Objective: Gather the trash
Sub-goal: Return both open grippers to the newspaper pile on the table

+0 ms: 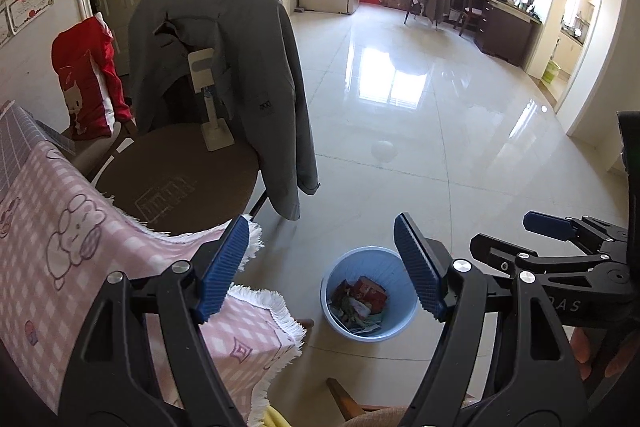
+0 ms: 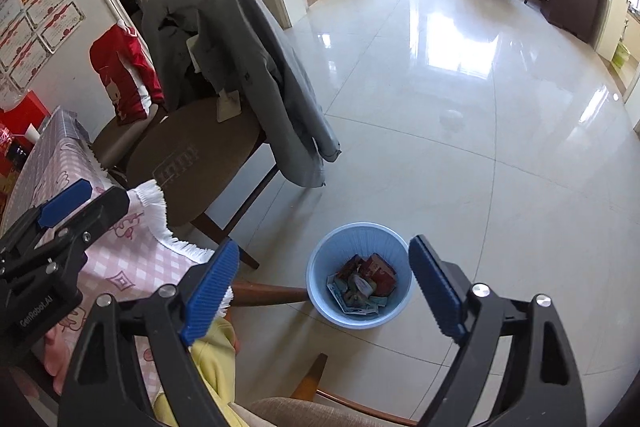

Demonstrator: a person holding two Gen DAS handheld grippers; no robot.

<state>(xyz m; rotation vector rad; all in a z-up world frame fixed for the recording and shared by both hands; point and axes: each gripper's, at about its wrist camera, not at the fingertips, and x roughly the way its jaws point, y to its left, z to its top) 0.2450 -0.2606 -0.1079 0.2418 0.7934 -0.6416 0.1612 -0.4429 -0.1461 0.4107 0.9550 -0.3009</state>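
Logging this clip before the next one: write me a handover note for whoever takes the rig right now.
Left tongs: open, empty, held above the floor by the pink tablecloth.
Right tongs: open, empty, held above the blue bin.
The blue bin stands on the tiled floor next to the table corner, with wrappers and a red carton already inside.
Done: some trash is in the bin, and neither tongs carries anything.
Left: no loose trash shows in either view; check the table and floor before closing out.
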